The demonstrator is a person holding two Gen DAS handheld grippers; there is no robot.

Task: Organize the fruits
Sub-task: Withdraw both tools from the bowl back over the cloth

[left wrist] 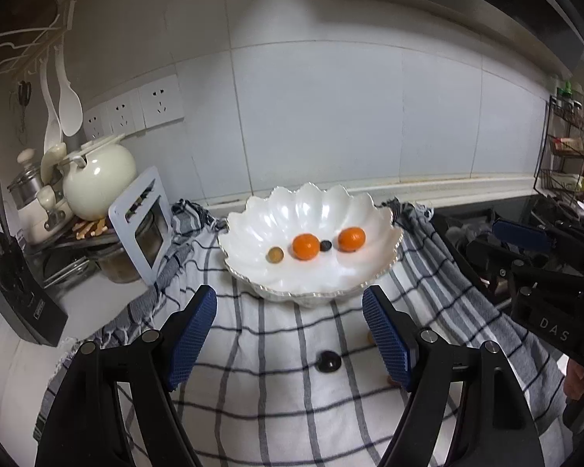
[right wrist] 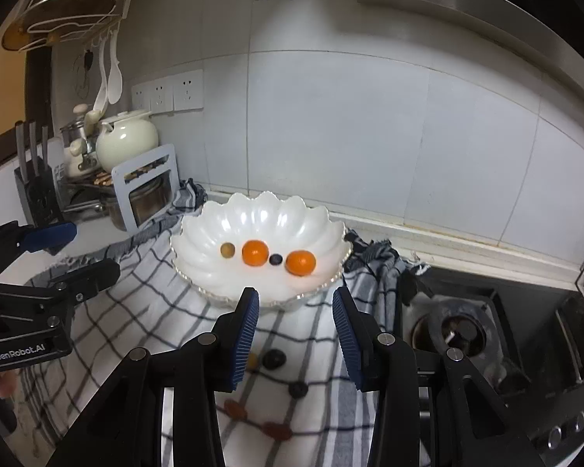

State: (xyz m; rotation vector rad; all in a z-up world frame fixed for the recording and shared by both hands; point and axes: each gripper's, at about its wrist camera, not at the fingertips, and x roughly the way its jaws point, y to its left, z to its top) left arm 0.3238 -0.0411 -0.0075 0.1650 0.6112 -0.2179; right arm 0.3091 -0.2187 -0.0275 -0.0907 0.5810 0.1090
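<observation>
At frame centre, a white scalloped ceramic bowl (left wrist: 311,210) holds two oranges. Below it, the left gripper (left wrist: 290,336) and right gripper (right wrist: 296,334) gape empty above the checked cloth (left wrist: 253,369).

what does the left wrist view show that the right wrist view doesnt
Only the left wrist view: the black spice rack at far right, and the left claw open and empty up close. Only the right wrist view: the gas stove burner, the knife block, and several small fruits on the cloth near the open, empty right claw. Both share: the white scalloped bowl holding two oranges, the checked cloth and the cream teapot.
</observation>
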